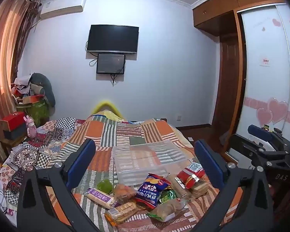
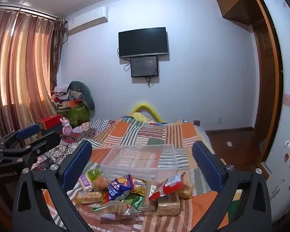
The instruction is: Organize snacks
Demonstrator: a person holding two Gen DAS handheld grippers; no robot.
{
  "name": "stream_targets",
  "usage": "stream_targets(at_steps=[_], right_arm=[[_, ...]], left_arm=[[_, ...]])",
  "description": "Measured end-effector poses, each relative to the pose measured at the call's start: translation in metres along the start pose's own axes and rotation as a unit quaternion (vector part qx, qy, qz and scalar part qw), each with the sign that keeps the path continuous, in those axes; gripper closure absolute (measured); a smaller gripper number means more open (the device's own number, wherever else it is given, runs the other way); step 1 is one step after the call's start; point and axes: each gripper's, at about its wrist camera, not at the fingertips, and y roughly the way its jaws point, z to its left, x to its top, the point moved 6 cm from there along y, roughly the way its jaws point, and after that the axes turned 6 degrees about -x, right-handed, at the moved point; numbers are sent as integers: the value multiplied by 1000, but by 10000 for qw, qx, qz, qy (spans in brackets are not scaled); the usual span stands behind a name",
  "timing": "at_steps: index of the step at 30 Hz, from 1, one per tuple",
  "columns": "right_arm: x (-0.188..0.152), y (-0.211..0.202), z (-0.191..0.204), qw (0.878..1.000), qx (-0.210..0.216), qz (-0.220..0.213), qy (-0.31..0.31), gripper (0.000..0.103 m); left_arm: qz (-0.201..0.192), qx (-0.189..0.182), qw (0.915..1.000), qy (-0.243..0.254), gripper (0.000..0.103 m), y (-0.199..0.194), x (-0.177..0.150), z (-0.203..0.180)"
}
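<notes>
Snacks [image 2: 133, 193] heaped, clear bin [image 2: 139, 159] lengthwise crosswise

A patchwork-quilted bed [image 2: 185, 133] carries a clear plastic bin [image 2: 139, 159] and piled snack packets [image 2: 129, 195].

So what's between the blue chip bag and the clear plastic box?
Only bare quilt in the right wrist view: the blue chip bag lies just short of the clear plastic box.

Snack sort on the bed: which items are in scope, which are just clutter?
In scope:
- snack pile, incl. blue chip bag, red packet
- clear plastic bin, empty

Clutter:
- pink plush toy
- red box
- clothes heap
- wall TV
</notes>
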Motion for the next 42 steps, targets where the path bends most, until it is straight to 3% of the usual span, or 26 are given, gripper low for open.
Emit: stream_targets(at_steps=[42], right_arm=[[5, -5, -4, 9999, 33, -29, 148, 0]], left_arm=[[-40, 32, 10000, 25, 0, 0, 3, 0]])
